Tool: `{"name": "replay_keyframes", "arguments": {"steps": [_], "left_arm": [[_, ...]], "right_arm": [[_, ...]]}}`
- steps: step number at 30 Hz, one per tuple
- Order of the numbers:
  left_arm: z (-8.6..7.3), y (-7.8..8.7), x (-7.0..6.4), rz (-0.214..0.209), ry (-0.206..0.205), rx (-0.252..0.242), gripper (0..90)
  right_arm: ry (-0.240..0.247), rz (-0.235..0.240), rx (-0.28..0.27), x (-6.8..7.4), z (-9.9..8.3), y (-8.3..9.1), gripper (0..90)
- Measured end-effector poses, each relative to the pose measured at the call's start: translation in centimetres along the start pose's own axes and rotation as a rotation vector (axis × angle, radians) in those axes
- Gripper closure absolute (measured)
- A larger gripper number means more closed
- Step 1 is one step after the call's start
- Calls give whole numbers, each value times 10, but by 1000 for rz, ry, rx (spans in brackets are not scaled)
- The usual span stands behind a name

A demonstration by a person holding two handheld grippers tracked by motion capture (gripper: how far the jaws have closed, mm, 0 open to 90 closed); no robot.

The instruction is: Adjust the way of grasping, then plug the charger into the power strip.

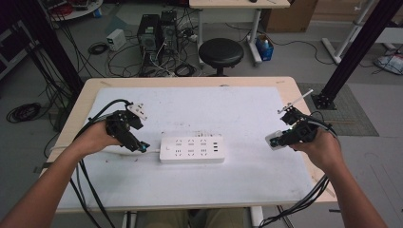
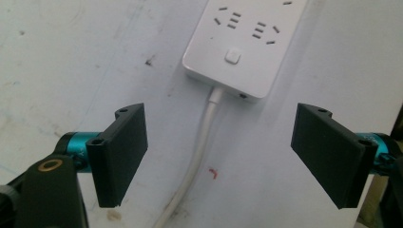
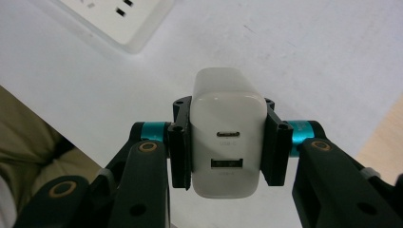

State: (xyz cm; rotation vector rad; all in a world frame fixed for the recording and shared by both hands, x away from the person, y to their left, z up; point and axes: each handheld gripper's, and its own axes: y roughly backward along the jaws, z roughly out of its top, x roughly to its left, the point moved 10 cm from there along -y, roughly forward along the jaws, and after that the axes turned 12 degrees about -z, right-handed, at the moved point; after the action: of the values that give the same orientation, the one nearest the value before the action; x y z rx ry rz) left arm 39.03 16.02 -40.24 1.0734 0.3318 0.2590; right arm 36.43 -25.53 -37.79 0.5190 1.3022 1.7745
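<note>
White plastic: the charger (image 3: 227,137) is a smooth, hard block with rounded edges, two USB ports on the face toward the right gripper view's camera.
Charger place: held off the bench (image 1: 247,183) at the right, well apart from the strip (image 1: 192,149), near the bench's right edge.
Right claw (image 1: 277,140): pinching the charger, one pad on each flat side, roughly at mid-body (a square hold, from what the right gripper view gives).
Handling: likely light and stiff, nothing to crush; the glossy shell looks slippery, so it could twist between the pads when pushed into a socket. The flat sides are the place to hold it, as now, leaving the prong end free; the prongs themselves are hidden on the far side.
Strip: white, lying flat at mid-bench, sockets up, a switch (image 2: 232,57) near its left end, its cord (image 2: 197,156) running off that end toward the left claw.
Strip handling: probably light enough to slide on the white mat under a push, so it wants bracing at the cord end.
Left claw (image 2: 218,159): spread wide, holding nothing, low over the cord just beside the strip's left end.
Further out: a white plug (image 1: 137,110) lies on the bench beyond the left hand (image 1: 97,137); a black stool (image 1: 221,52) stands behind the bench.
</note>
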Motion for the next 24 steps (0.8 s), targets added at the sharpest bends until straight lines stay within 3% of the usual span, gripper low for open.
{"name": "replay_keyframes", "arguments": {"steps": [3,8,16,24], "left_arm": [[-1,0,3,19,8,8,196],[-2,-2,3,26,-14,43,196],[-2,0,1,28,-12,37,196],[-15,3,8,39,33,36,196]], "right_arm": [[5,-5,3,-3,-3,2,620],[21,-28,22,-6,-8,1,619],[17,-19,-4,-3,-3,3,619],[85,14,-43,19,27,1,619]]}}
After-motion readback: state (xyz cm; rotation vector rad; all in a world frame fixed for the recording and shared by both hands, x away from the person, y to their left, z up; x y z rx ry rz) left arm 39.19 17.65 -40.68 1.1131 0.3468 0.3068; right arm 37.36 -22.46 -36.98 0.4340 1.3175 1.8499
